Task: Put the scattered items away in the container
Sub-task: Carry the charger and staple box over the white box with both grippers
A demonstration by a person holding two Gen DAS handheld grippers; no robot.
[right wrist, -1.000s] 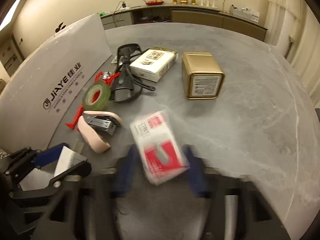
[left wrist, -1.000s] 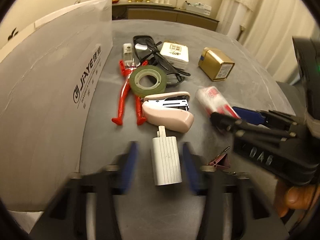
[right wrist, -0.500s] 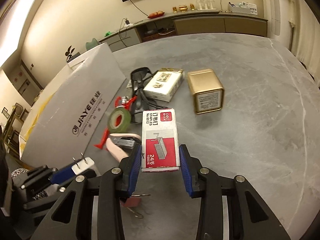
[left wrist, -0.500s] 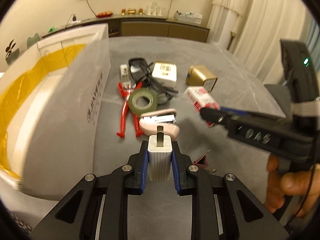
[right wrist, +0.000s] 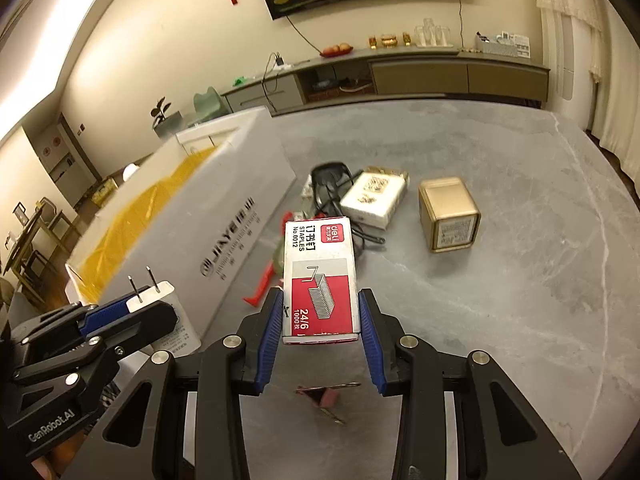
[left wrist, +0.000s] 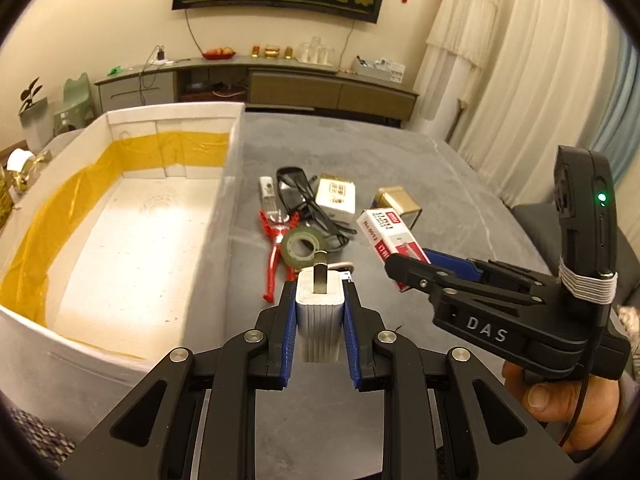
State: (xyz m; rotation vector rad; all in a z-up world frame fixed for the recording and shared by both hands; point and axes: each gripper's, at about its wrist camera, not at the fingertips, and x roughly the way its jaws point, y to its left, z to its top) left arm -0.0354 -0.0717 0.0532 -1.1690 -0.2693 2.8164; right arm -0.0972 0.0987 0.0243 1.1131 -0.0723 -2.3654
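Desk [left wrist: 400, 168] room in the left wrist view is widest at the far side and to the right, bare grey up to the curved far edge. Along the left stands the open white box [left wrist: 232, 184], its rim lined inside with yellow tape, its floor bare. Just right of its wall lies a cluster: red pliers [left wrist: 274, 256], tape roll [left wrist: 306, 246], black glasses [left wrist: 298, 188], a white pack [left wrist: 336, 196] and a gold tin [left wrist: 400, 202]. The left claw [left wrist: 320, 330] is pressed onto a white charger [left wrist: 320, 320], prongs forward, held above the desk near the box wall. To the right, the right claw [left wrist: 416, 264], in a hand [left wrist: 568, 408], carries a staple box [left wrist: 390, 236].

From the right wrist view, the desk [right wrist: 520, 280] lies bare to the right and ahead past the tin [right wrist: 448, 212]. The box [right wrist: 224, 216] stands at left, its printed side facing the cluster. The right claw [right wrist: 320, 316] pinches the staple box [right wrist: 320, 276] by its long sides, lifted off the desk. A pink binder clip [right wrist: 326, 394] lies on the desk under it. At lower left the left claw [right wrist: 136, 312] grips the charger [right wrist: 160, 308], beside the box's near corner.
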